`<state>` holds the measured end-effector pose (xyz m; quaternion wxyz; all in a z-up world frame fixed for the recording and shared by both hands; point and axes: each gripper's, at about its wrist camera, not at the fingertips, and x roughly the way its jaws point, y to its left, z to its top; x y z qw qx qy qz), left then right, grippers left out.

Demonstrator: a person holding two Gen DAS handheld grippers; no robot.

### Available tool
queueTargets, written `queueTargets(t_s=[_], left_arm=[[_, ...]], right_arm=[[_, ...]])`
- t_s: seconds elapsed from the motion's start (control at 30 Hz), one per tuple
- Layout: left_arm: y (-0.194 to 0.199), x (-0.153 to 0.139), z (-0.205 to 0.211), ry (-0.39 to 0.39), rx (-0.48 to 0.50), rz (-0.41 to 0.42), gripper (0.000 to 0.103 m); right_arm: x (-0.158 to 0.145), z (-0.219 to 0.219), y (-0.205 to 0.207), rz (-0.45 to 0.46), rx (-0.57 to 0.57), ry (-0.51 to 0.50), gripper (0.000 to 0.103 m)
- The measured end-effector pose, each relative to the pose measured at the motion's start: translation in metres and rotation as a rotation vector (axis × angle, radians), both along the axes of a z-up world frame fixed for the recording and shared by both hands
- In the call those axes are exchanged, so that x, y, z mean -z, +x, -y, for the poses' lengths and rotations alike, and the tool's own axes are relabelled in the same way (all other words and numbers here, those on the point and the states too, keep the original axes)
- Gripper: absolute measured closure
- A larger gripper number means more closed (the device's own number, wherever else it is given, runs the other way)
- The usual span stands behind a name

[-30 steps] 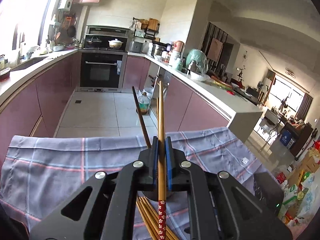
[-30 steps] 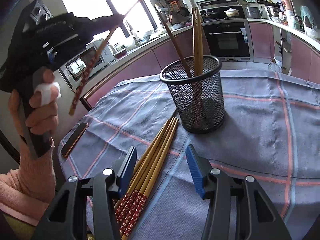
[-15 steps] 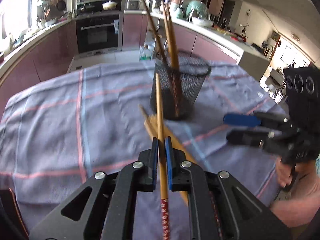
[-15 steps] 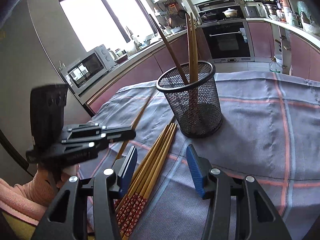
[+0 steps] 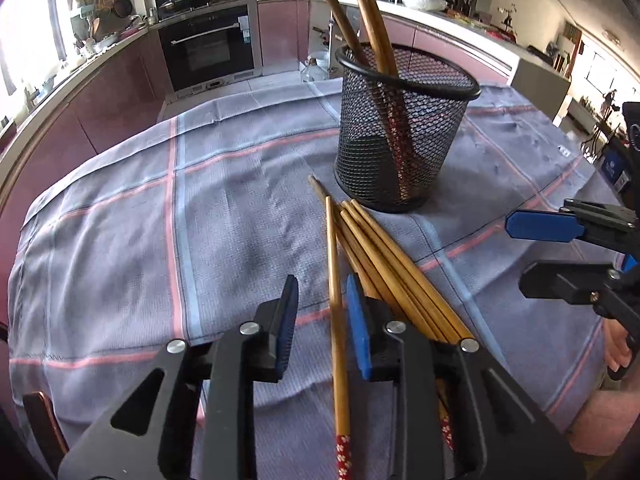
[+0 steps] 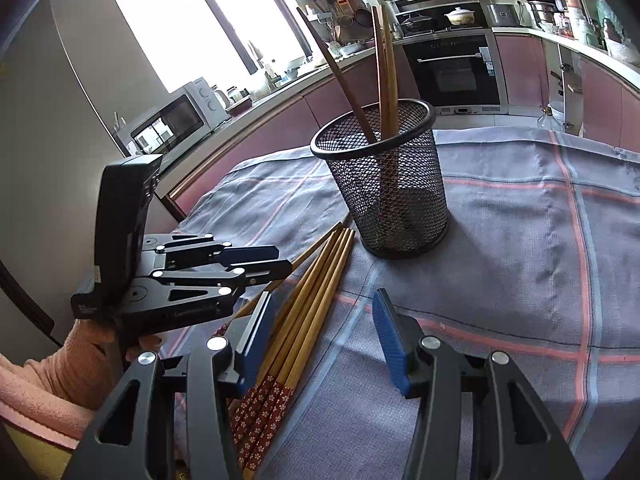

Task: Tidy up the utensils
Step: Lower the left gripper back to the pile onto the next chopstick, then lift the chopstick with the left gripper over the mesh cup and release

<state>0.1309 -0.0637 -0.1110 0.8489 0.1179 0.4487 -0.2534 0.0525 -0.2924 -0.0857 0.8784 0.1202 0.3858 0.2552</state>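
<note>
So the left gripper is opening its jaws with one chopstick between them, and nothing pinches it now. It lies across the chopstick pile on the counter's checked cloth, just in front of the mesh holder. I'd guess it could roll off the pile and leave the bundle messy. The right gripper hangs spread over the pile's patterned ends, holding nothing. The chopsticks' ends under both grippers are hidden, and the holder's three sticks are cut off up top.

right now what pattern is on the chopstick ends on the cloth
Red with small white flowers, clearest in the right wrist view.
</note>
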Motion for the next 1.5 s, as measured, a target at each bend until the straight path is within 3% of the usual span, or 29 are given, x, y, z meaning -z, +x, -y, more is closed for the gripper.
queueTargets(t_s=[0.1,0.2,0.37,0.47,0.57,0.83,1.07,1.23,1.5], left_arm=[[0.008,0.006,0.006,0.033,0.016,-0.022,0.080],[0.012,0.005,0.012,0.051,0.035,-0.026,0.095],[0.013,0.001,0.012,0.048,0.010,-0.026,0.096],[0.011,-0.014,0.001,-0.005,-0.026,-0.004,0.096],[0.008,-0.043,-0.016,-0.109,-0.062,0.022,0.096],[0.002,-0.146,-0.046,-0.403,-0.105,0.219,0.096],[0.010,-0.211,-0.031,-0.518,-0.085,0.353,0.096],[0.027,-0.222,-0.007,-0.505,-0.082,0.357,0.096],[0.073,-0.173,0.038,-0.369,-0.093,0.189,0.096]], right_arm=[[0.002,0.000,0.001,-0.006,0.001,0.002,0.054],[0.004,0.000,0.002,-0.016,0.003,0.005,0.054],[0.007,0.002,0.003,-0.024,0.011,0.006,0.054],[0.006,0.003,0.002,-0.020,0.013,0.008,0.054],[0.004,0.004,0.001,-0.013,0.015,0.011,0.054],[0.001,0.002,0.000,-0.008,0.003,0.012,0.054],[0.001,0.000,0.001,-0.005,0.002,0.012,0.054],[0.003,0.001,0.002,-0.011,0.006,0.016,0.054],[0.006,0.000,0.005,-0.026,-0.001,0.014,0.054]])
